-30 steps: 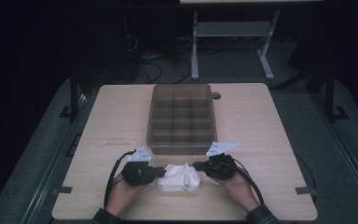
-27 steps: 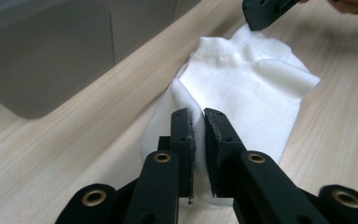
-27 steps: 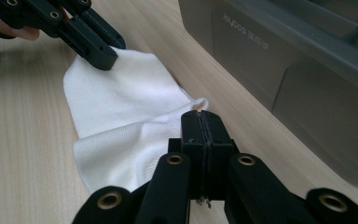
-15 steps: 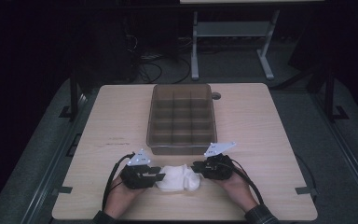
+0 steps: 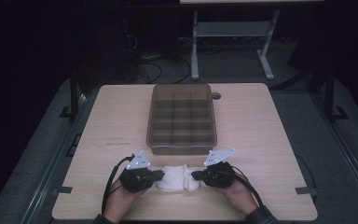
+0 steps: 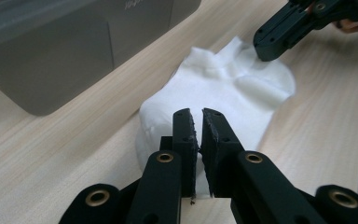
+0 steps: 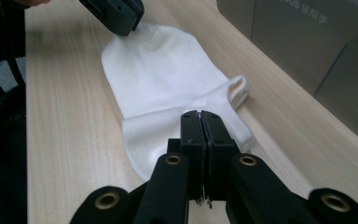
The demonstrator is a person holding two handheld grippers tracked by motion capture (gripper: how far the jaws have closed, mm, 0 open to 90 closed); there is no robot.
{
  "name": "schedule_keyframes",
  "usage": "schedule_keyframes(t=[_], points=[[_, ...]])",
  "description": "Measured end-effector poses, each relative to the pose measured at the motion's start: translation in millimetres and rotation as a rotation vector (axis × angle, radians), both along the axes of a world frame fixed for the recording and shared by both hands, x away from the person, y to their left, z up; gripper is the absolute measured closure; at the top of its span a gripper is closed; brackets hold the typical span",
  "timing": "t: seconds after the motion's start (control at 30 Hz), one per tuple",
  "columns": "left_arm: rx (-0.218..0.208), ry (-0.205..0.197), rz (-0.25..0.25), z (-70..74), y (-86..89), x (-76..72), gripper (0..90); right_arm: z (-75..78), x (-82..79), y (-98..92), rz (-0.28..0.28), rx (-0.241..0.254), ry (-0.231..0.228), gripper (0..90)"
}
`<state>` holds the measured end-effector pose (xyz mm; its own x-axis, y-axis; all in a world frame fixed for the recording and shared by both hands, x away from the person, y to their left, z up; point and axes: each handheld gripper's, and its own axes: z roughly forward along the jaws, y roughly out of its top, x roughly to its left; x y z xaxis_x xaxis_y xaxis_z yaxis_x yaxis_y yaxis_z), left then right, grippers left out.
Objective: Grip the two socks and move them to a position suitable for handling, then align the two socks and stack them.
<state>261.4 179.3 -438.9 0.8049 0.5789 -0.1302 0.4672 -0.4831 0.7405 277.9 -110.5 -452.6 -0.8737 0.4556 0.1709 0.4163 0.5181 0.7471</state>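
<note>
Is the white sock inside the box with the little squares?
No, the white sock lies flat on the wooden table, in front of the box, between the two tongs.

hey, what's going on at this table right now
A person holds a gripper in each hand and works on a white sock lying flat on the wooden table, just in front of a grey compartment box. The left gripper is clamped on one end of the sock and the right gripper on the other. Both have just re-closed their jaws on the fabric.
</note>
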Motion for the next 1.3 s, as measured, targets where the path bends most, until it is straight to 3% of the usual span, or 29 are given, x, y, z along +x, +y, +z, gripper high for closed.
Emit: schedule_keyframes(t=[0.27,0.6,1.1,1.3], points=[[0.047,0.043,-0.016,-16.1,-7.2,4.7,83.6,-10.6,0.6,5.6,0.010,-0.065,-0.001,88.0],[0.100,0.035,-0.033,-20.2,-10.5,10.5,85.5,-14.2,0.8,8.3,0.025,-0.083,0.027,89.6],[0.110,0.034,-0.028,-20.9,-14.9,32.9,88.2,-14.3,-9.7,10.0,0.065,-0.075,0.048,89.8],[0.095,0.046,-0.034,-21.8,-17.6,38.7,88.8,-14.6,-15.0,13.2,0.090,-0.075,0.059,89.8]])
